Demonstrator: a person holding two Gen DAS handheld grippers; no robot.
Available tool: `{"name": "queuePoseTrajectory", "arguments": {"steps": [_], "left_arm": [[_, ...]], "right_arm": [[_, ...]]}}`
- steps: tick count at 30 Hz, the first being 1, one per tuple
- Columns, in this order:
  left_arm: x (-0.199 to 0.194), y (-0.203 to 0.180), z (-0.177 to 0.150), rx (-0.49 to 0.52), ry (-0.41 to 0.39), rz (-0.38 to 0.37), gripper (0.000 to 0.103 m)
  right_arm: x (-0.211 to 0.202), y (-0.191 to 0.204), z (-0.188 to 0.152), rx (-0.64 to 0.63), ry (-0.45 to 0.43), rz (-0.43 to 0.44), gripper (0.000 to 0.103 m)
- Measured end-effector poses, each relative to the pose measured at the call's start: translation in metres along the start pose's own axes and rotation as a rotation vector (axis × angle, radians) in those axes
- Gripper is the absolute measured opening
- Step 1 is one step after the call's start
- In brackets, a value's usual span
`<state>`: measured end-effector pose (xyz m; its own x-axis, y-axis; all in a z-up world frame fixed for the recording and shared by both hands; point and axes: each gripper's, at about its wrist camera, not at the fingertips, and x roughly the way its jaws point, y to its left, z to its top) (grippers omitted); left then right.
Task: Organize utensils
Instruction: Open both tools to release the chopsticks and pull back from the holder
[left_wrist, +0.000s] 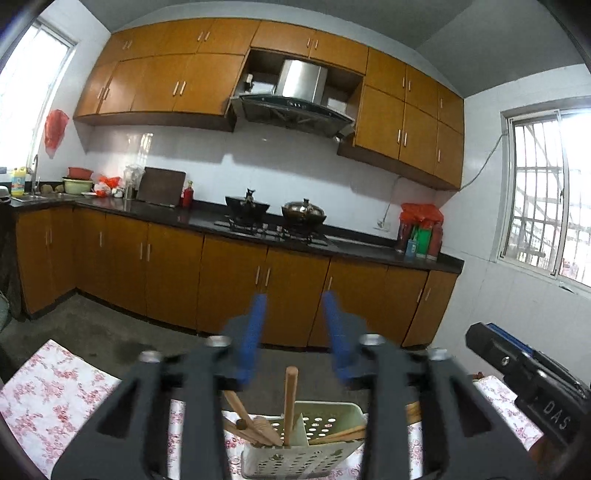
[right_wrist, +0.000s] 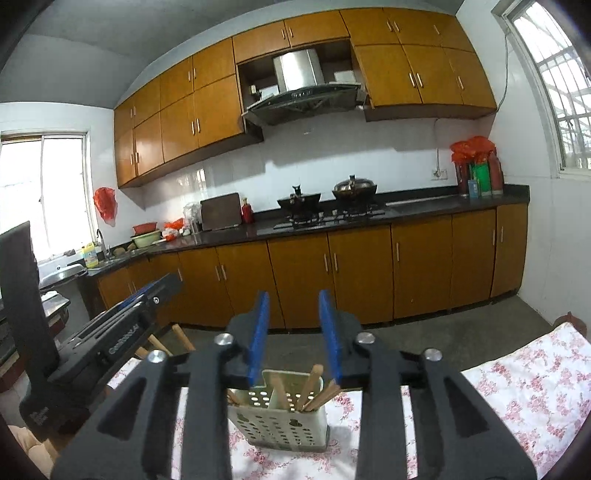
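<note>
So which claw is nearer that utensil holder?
Hard to call. Left claw and right claw both hover open just above the holder, empty.

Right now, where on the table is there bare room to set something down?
The floral tablecloth lies bare right of the utensil holder, out to the table's edge, and bare again far left. Around the holder it is crowded with chopsticks and both claws.

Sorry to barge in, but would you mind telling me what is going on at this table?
A person is sorting utensils with a hand-held gripper in each hand. Both the left hand-held gripper and the right hand-held gripper hang open and empty above a pale perforated utensil holder on the floral tablecloth. Wooden chopsticks and a wooden-handled utensil already stand in its compartments. Neither gripper holds anything.
</note>
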<state>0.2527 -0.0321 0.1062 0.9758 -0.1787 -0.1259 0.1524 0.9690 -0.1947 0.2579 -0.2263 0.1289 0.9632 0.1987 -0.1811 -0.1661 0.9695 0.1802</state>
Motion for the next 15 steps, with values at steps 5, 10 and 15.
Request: {"name": "queuePoseTrajectory", "arguments": {"steps": [5,10,15], "left_arm": [[-0.029,0.006,0.014,0.023,-0.004,0.021,0.066],[-0.082,0.015,-0.002,0.113,0.01,0.101,0.101],[-0.121,0.022,-0.041,0.182,0.062,0.178,0.101]], "right_arm": [[-0.039,0.0,0.006,-0.011,-0.056,-0.025,0.066],[-0.086,0.006,-0.021,-0.043,-0.087,-0.099,0.099],[-0.113,0.019,-0.068,-0.103,-0.021,-0.15,0.099]]}}
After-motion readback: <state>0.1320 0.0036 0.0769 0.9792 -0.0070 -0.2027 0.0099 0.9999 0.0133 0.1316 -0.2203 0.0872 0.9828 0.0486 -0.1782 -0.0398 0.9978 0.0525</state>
